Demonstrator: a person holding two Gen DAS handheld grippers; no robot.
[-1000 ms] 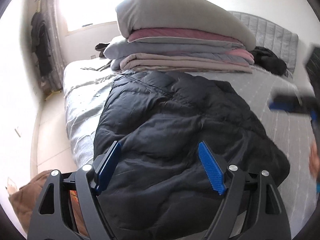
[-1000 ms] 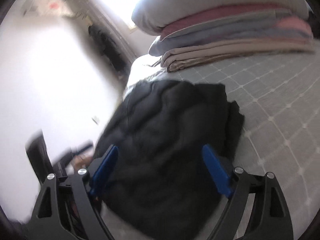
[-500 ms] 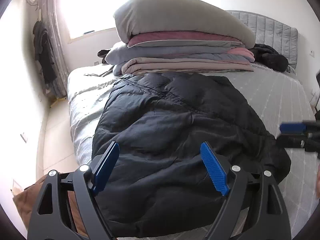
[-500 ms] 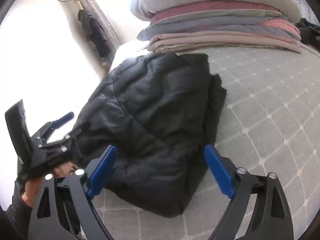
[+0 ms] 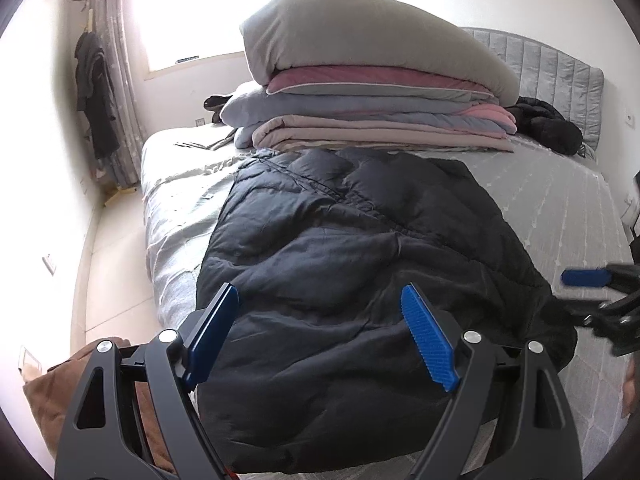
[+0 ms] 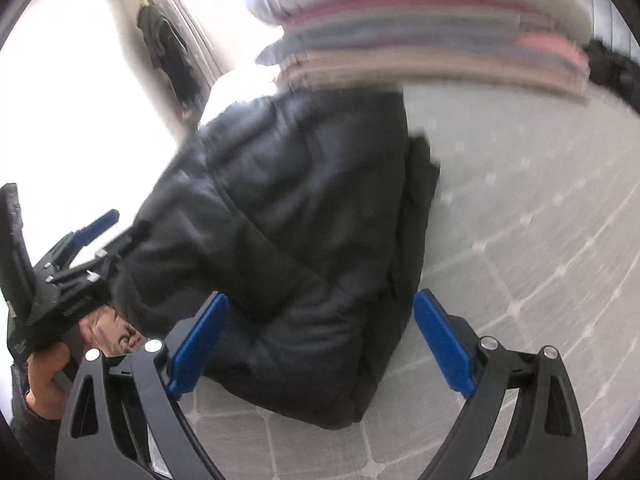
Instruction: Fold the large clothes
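A wide bed (image 5: 560,208) covered with a grey quilted spread, stitched in a lattice of diamonds, fills both views, and on it a black padded jacket (image 5: 352,264) is laid flat, its puffy, slightly glossy shell creased and crossed by sewn seams. Behind the jacket a stack of folded bedding (image 5: 368,108) is piled on the mattress: a plump grey pillow on top, then pink, blue-grey and beige layers with rounded folded edges. In the left wrist view a ribbed grey headboard (image 5: 560,80), a second dark garment (image 5: 548,124) crumpled beside the stack, dark clothes hung by a patterned curtain (image 5: 116,92), and a brown cushion (image 5: 52,396) on the floor by the bed are seen sharply; the right wrist view is blurred, yet it alone shows the jacket's near corner lying on the spread and a hand (image 6: 48,376) wrapped round the other tool's handle. The left gripper (image 5: 320,336) is held with its ridged blue pads spread wide over the jacket's near end, nothing pressed between them. The right gripper (image 6: 320,340) is likewise spread wide above the jacket's lower corner, its jaws having just been opening, and the fabric is framed by the pads but not pinched.
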